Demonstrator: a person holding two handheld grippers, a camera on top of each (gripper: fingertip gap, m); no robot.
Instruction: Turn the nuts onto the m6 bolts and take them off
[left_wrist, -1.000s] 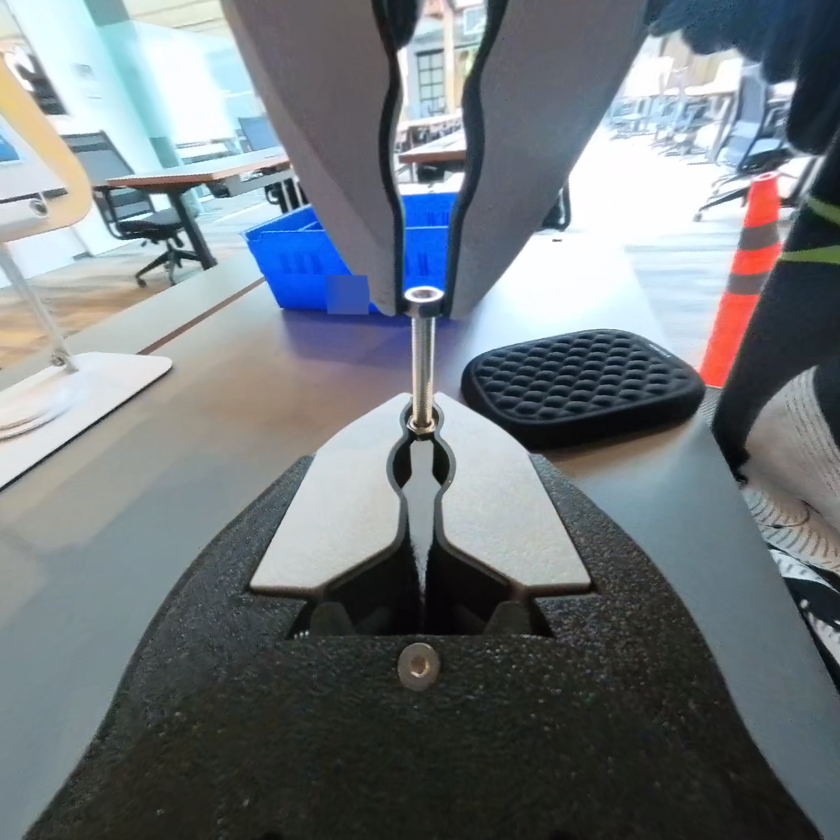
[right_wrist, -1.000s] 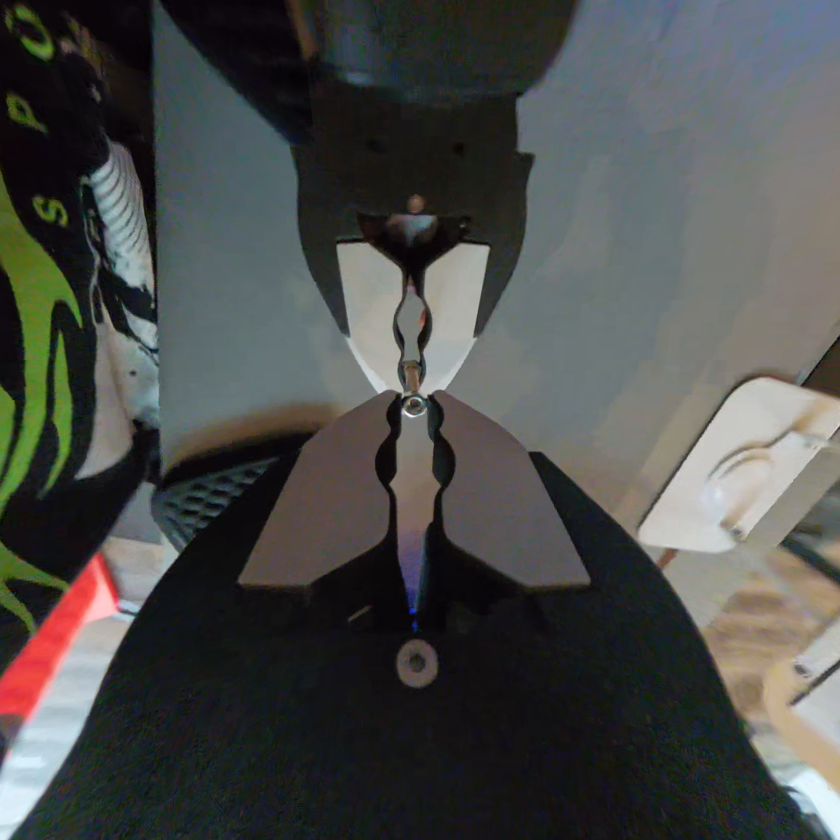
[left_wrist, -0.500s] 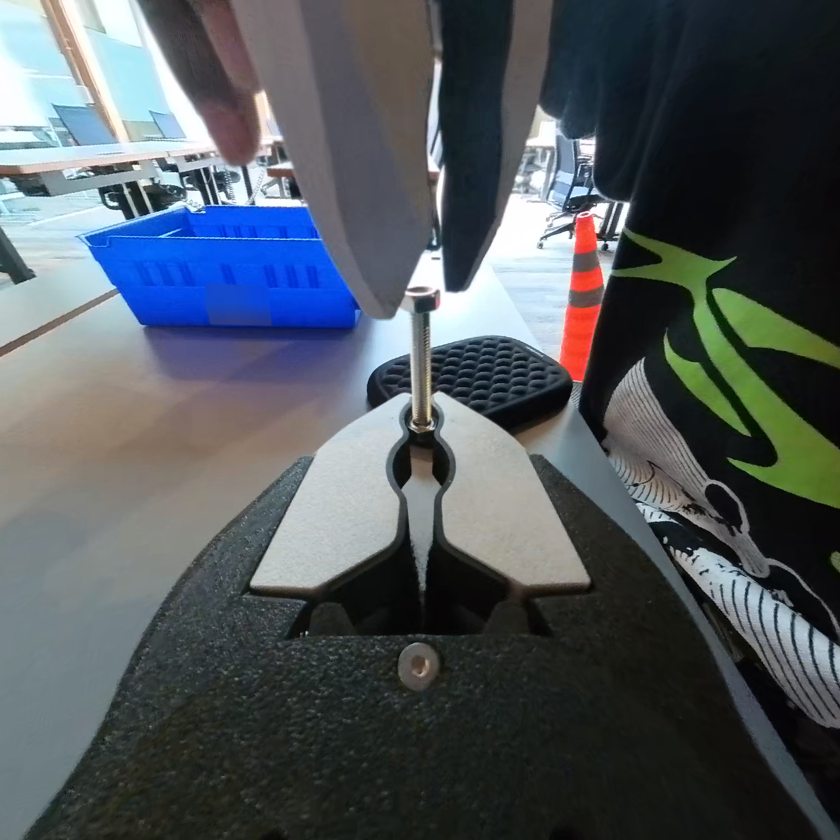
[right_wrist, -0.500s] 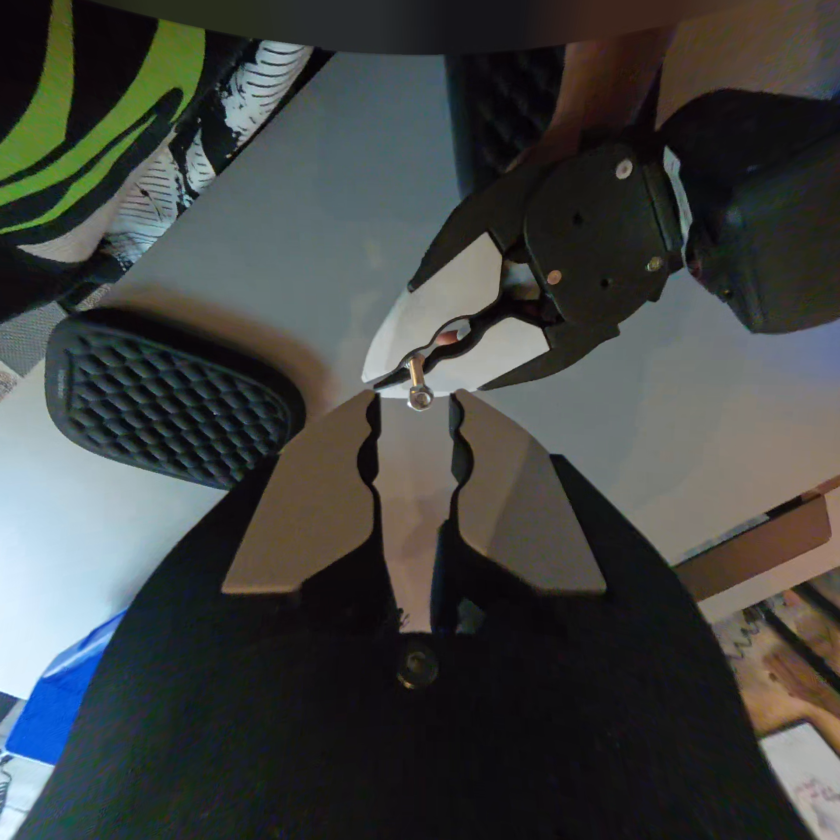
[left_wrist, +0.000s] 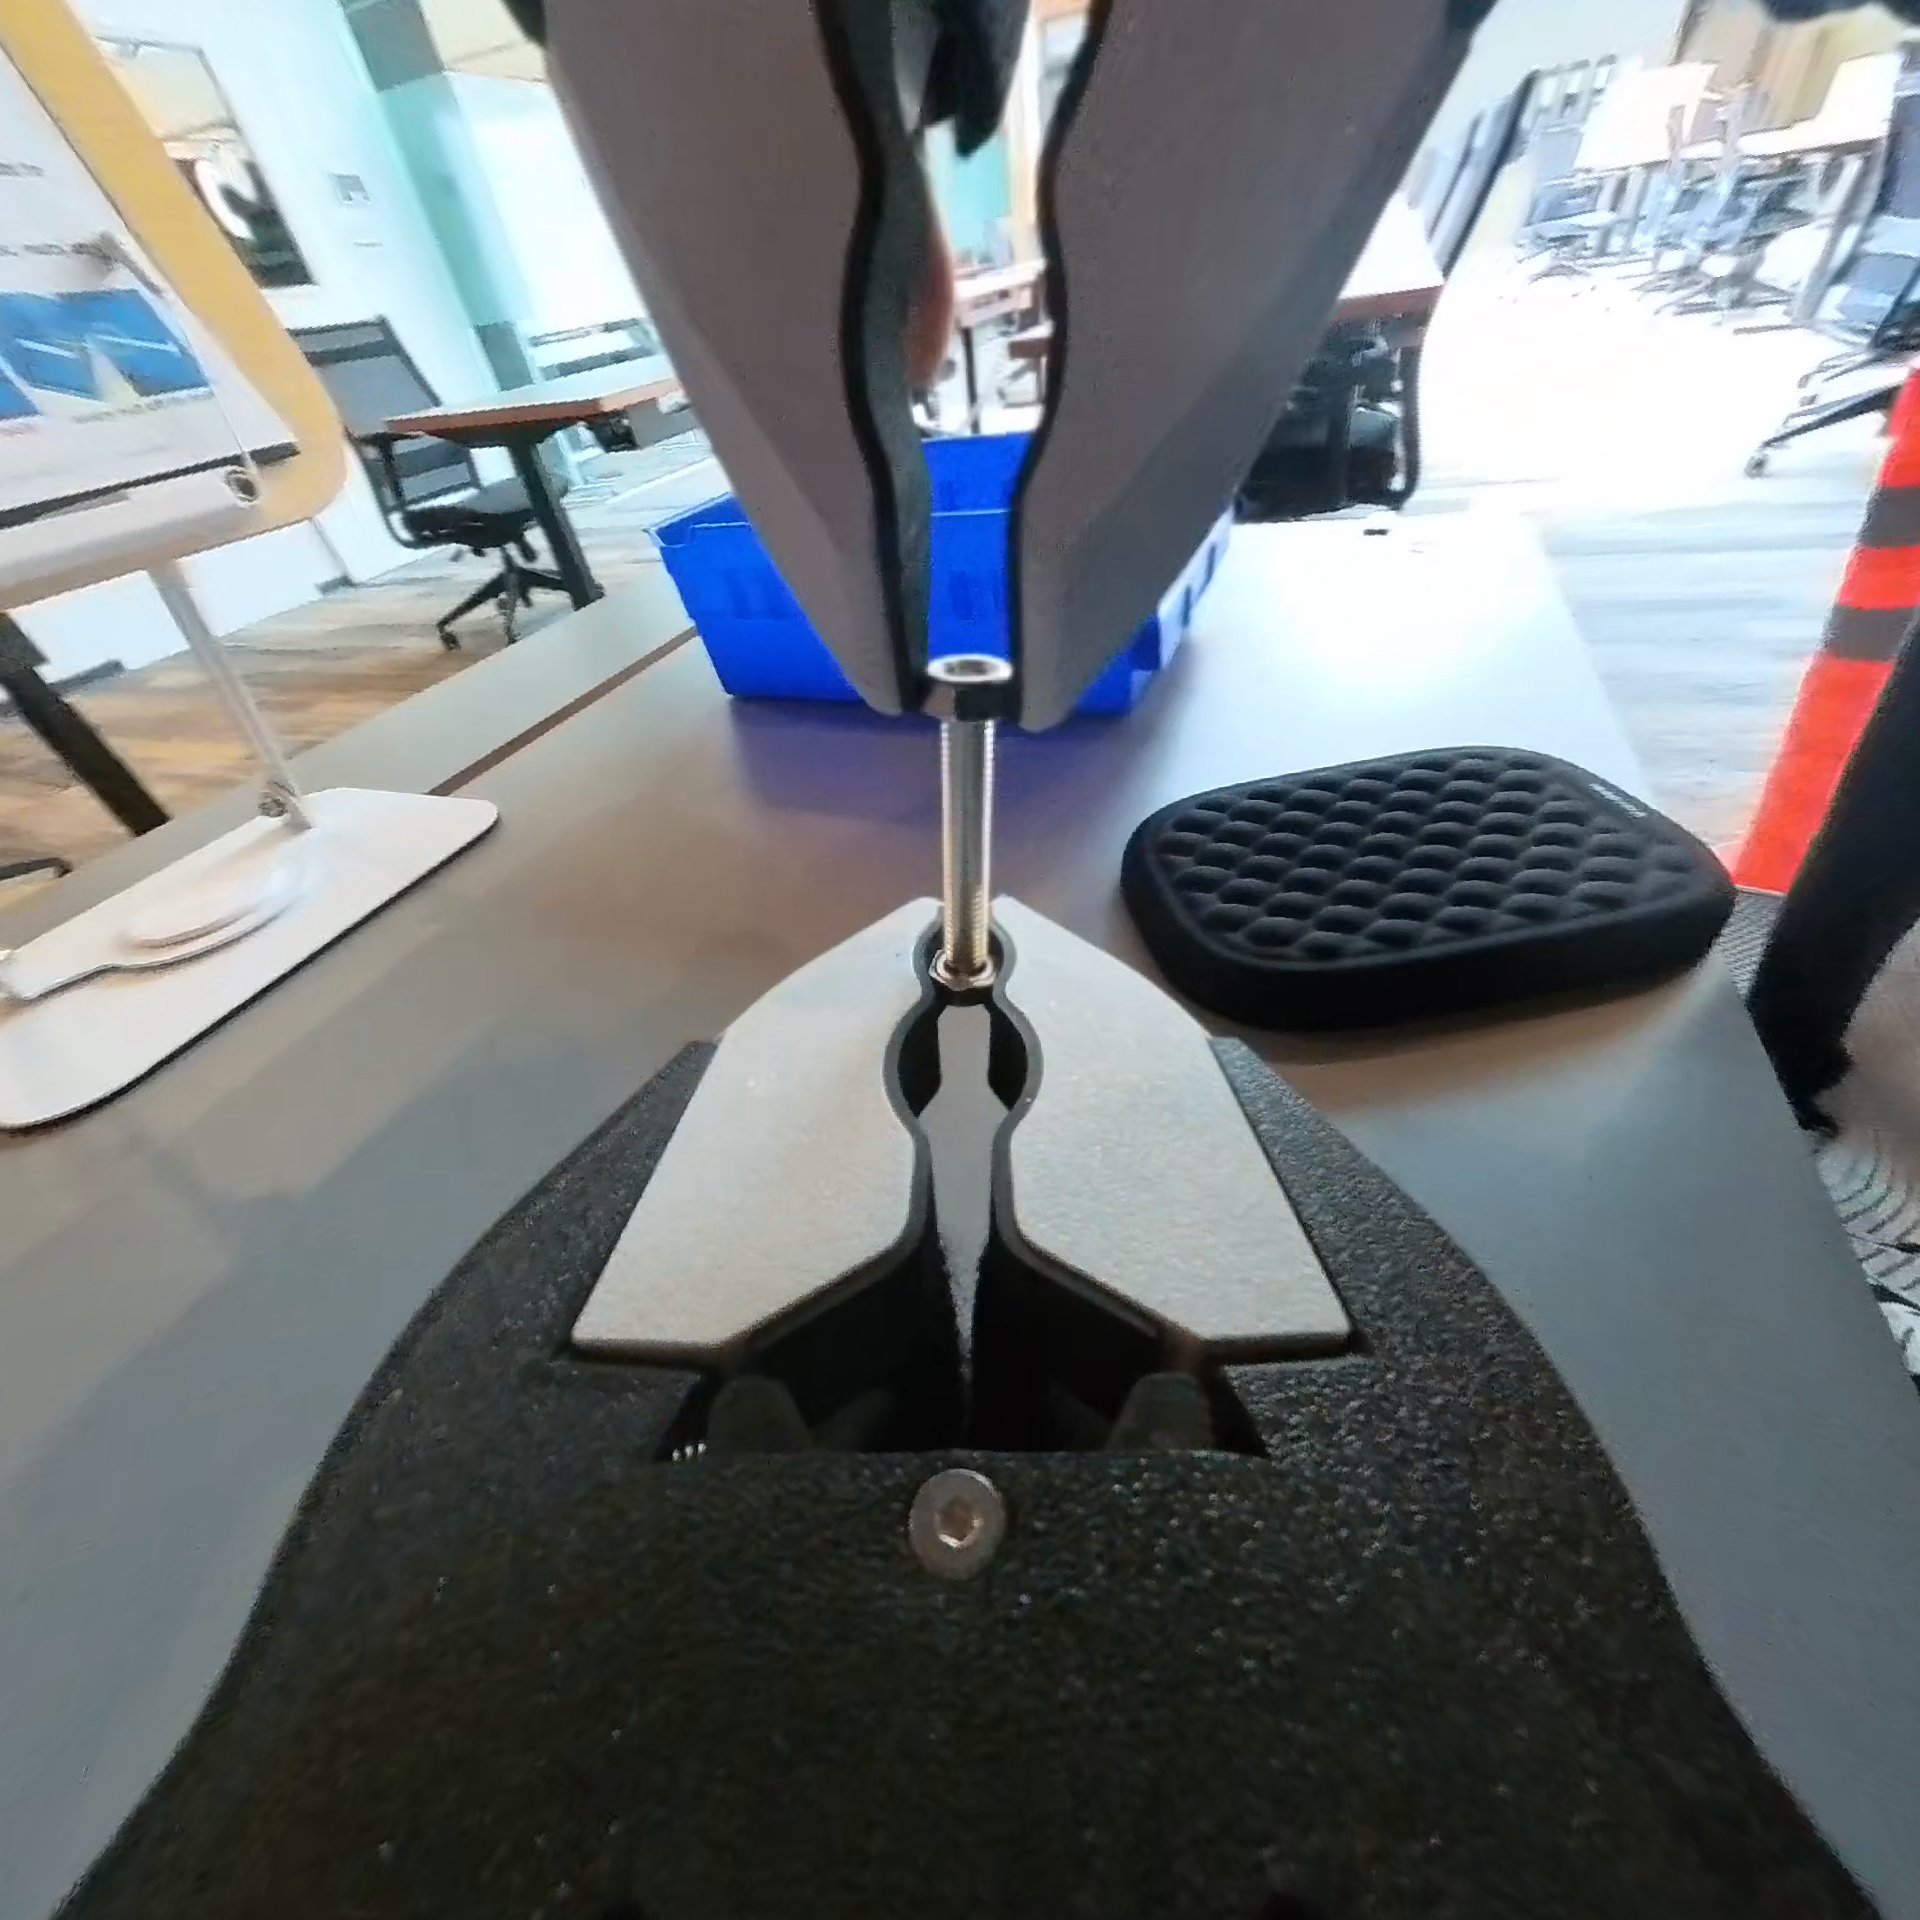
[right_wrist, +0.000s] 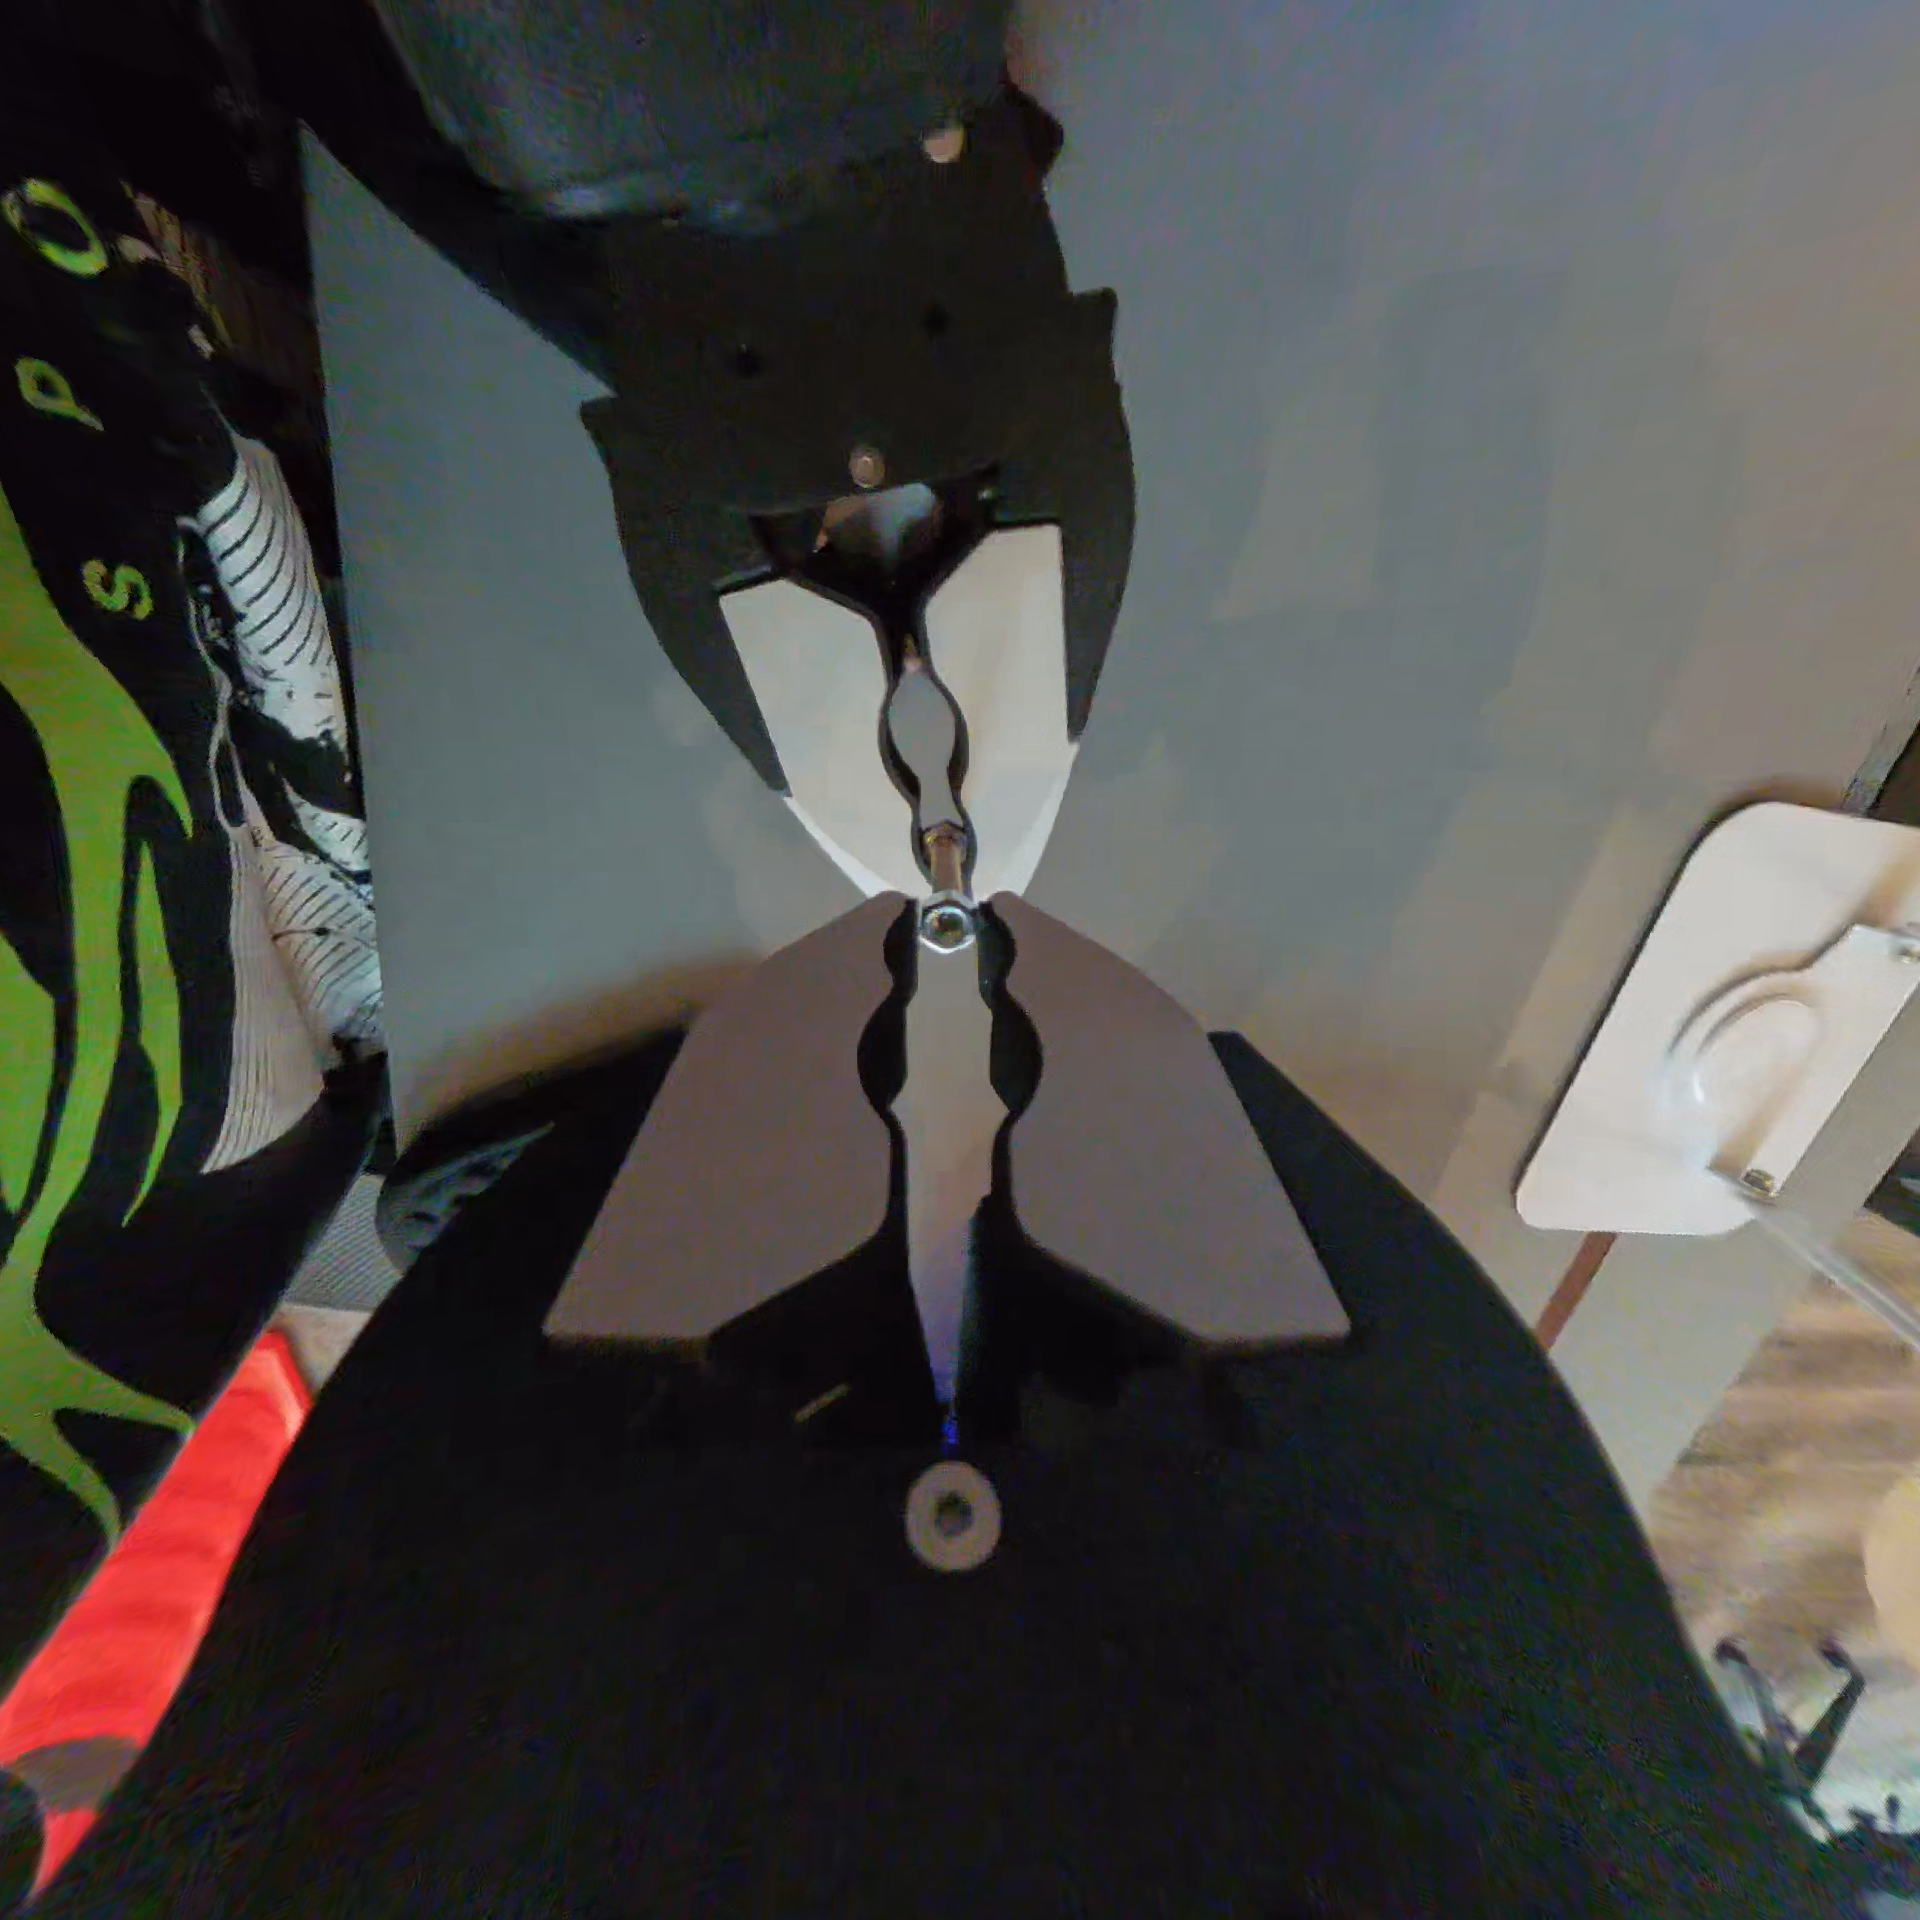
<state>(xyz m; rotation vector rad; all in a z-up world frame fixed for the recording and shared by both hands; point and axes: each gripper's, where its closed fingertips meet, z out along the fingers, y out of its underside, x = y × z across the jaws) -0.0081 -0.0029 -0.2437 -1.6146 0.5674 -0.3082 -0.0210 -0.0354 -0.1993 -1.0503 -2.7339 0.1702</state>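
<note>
While the bolt (left_wrist: 966, 831) stands upright above the table (left_wrist: 582, 914) | left gripper (left_wrist: 966, 961) clamps its lower end beside a nut | right gripper (right_wrist: 943, 925), from 12 o'clock, pinches the upper nut (left_wrist: 968, 691) | risk: tilt could cross-thread or jam it.

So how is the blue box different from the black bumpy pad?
The blue box has upright walls and is open on top; the black bumpy pad lies flat and low. The box sits farther back, partly hidden behind the right gripper; the pad is nearer and in full view. Both rest on the same table.
</note>
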